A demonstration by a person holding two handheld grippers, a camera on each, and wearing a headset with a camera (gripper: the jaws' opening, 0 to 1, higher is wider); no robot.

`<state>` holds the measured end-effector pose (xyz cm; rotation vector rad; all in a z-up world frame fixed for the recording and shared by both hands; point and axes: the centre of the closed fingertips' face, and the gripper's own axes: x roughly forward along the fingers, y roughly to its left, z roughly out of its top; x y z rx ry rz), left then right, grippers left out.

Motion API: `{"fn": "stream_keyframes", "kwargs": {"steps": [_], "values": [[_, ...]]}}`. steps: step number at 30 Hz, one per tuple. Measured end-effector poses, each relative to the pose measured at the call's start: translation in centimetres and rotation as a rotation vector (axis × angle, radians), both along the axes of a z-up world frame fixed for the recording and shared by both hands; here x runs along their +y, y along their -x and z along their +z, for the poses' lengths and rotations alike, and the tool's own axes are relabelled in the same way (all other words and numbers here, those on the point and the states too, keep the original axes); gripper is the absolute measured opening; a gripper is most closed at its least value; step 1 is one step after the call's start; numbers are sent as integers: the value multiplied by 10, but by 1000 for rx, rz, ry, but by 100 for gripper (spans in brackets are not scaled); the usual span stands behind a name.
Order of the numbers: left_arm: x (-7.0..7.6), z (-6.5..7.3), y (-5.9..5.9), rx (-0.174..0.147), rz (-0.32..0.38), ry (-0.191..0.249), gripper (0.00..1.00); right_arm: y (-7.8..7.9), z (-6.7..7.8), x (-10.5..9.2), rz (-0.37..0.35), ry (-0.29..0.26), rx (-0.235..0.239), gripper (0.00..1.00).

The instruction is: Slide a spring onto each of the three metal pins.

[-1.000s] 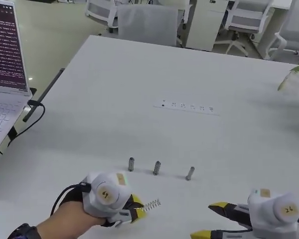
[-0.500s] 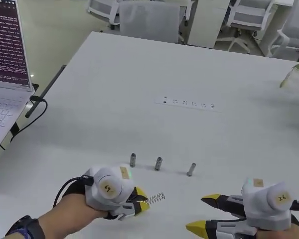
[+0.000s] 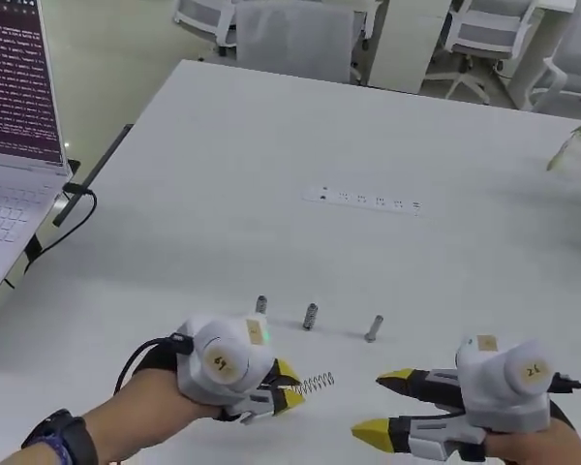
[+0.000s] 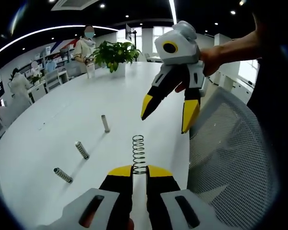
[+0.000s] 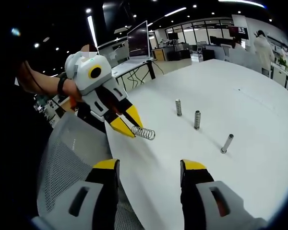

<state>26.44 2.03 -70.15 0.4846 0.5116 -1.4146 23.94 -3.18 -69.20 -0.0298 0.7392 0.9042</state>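
Three short metal pins stand in a row on the white table. The left pin (image 3: 261,304) and middle pin (image 3: 311,316) each carry a spring. The right pin (image 3: 374,328) is bare (image 4: 105,123) (image 5: 226,143). My left gripper (image 3: 290,385) (image 4: 139,171) is shut on one end of a loose spring (image 3: 316,382) (image 4: 138,151) (image 5: 144,132), which sticks out ahead of its tips, in front of the pins. My right gripper (image 3: 371,404) (image 5: 149,165) is open with nothing in it, to the right of the spring and pointing toward it.
A laptop (image 3: 10,145) with a cable (image 3: 63,218) sits at the table's left edge. A power strip (image 3: 368,202) lies mid-table beyond the pins. Office chairs (image 3: 290,39) stand behind the far edge. A mesh chair back (image 4: 230,158) is close under the grippers.
My left gripper has carried the spring a little to the right. The open right gripper has moved left, closer to it. The pins have not moved.
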Motion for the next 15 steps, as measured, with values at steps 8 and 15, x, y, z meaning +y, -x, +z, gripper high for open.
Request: {"fn": "stream_keyframes", "kwargs": {"steps": [8, 15], "values": [[-9, 7, 8, -16, -39, 9, 2, -6, 6, 12, 34, -26, -12, 42], [-14, 13, 12, -32, -69, 14, 2, -5, 8, 20, 65, -50, -6, 34]]}}
